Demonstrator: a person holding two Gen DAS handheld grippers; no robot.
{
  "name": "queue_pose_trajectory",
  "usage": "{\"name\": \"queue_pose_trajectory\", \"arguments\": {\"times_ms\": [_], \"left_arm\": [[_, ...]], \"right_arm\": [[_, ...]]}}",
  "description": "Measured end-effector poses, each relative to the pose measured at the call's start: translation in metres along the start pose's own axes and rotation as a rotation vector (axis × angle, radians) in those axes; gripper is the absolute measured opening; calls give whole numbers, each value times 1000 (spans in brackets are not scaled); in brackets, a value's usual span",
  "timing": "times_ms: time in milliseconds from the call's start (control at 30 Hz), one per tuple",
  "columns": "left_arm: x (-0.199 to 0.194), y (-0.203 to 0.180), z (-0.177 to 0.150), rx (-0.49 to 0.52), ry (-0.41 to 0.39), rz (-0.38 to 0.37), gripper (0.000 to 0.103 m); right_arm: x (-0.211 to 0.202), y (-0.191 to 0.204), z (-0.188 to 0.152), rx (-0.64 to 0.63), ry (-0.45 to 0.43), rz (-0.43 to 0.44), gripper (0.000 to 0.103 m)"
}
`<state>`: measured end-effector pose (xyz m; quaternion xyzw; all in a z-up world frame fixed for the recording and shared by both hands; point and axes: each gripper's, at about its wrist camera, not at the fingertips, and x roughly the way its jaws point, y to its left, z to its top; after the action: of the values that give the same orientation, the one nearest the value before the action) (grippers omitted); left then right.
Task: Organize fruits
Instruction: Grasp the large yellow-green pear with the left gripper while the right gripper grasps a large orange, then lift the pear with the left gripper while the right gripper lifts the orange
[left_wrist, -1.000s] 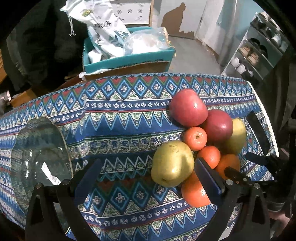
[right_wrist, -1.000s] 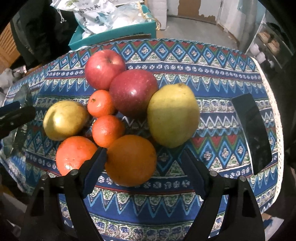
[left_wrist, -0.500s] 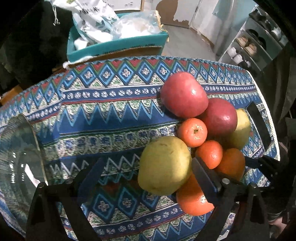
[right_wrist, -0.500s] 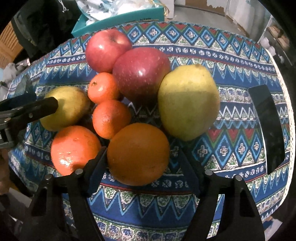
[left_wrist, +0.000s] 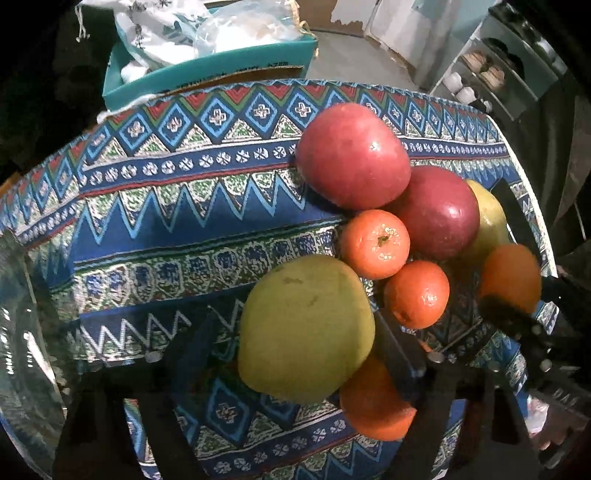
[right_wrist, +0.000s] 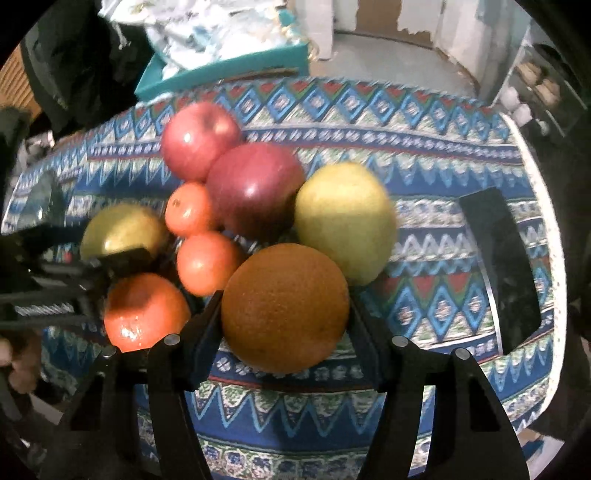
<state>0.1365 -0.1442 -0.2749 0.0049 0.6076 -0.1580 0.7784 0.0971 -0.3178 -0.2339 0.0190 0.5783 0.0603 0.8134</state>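
Fruit lies heaped on a patterned tablecloth (left_wrist: 184, 229). A yellow-green pear (left_wrist: 306, 328) sits between the fingers of my left gripper (left_wrist: 295, 350), whose jaws are closing. The right finger meets the pear, while a gap shows at the left one. My right gripper (right_wrist: 286, 328) is shut on a large orange (right_wrist: 286, 306), with both pads against its sides. Around them lie two red apples (right_wrist: 199, 144) (right_wrist: 255, 188), two tangerines (right_wrist: 188, 210) (right_wrist: 207, 262), a second orange (right_wrist: 144, 310) and a second pear (right_wrist: 343, 221).
A glass bowl (left_wrist: 22, 332) stands at the table's left edge. A black phone (right_wrist: 502, 266) lies to the right of the fruit. Behind the table are a teal box (left_wrist: 207, 70) filled with bags and a shelf unit (left_wrist: 498, 74) at the far right.
My left gripper came down over the pear and its jaws narrowed around it. The right gripper's jaws closed onto the large orange.
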Motion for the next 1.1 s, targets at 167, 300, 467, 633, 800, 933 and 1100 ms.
{"name": "queue_pose_trajectory", "arguments": {"times_ms": [167, 300, 467, 633, 800, 933, 1100], "left_arm": [[3, 3, 0, -35, 7, -81, 68], [1, -4, -3, -5, -13, -46, 68], [-4, -7, -8, -1, -33, -14, 68], [-18, -4, -9, 1, -67, 0, 68], [-43, -1, -10, 3, -128, 18, 68], [-66, 0, -12, 3, -177, 19, 68], [-95, 0, -16, 9, -239, 21, 68]], "right_arm": [[-6, -6, 5, -5, -25, -13, 64], [-5, -3, 8, -24, -31, -15, 64], [-9, 0, 4, -49, -57, -19, 64], [-20, 0, 7, -60, -100, -27, 64], [-36, 3, 11, -71, -148, -32, 64], [-49, 7, 13, -85, -181, -39, 64], [-66, 16, 15, -97, -222, -34, 64]]}}
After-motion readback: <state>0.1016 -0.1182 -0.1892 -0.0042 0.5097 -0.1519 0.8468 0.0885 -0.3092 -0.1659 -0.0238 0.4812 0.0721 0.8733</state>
